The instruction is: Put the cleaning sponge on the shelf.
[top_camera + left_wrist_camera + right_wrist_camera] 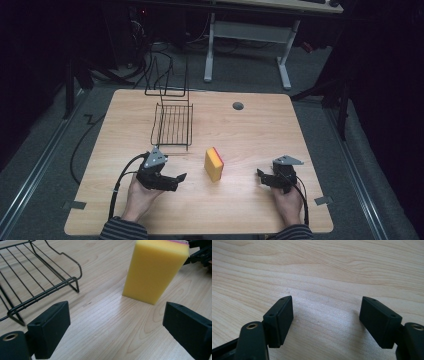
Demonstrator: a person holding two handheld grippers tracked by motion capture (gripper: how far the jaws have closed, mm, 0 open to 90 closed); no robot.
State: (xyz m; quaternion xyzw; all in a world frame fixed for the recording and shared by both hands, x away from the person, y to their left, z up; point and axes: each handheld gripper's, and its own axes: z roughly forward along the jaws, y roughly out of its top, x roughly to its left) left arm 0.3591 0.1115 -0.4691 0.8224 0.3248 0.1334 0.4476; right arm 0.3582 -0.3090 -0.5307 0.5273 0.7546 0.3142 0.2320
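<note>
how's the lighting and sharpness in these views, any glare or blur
High view: dim, dark surroundings, soft detail, table evenly lit. Left gripper view: bright and sharp on the sponge, which casts a faint shadow; the near pads look slightly soft. Right gripper view: pale sheen on the wood between the pads.

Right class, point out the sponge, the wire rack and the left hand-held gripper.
sponge (153, 271): left gripper view, yellow front face.
wire rack (172, 125): high view, its grid.
left hand-held gripper (181, 178): high view, between fingertips.

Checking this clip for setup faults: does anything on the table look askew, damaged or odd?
Nothing is damaged or spilled. The yellow sponge stands on end, apart from the wire rack, rather than lying flat. Both the left claw and right claw are open and empty.
</note>
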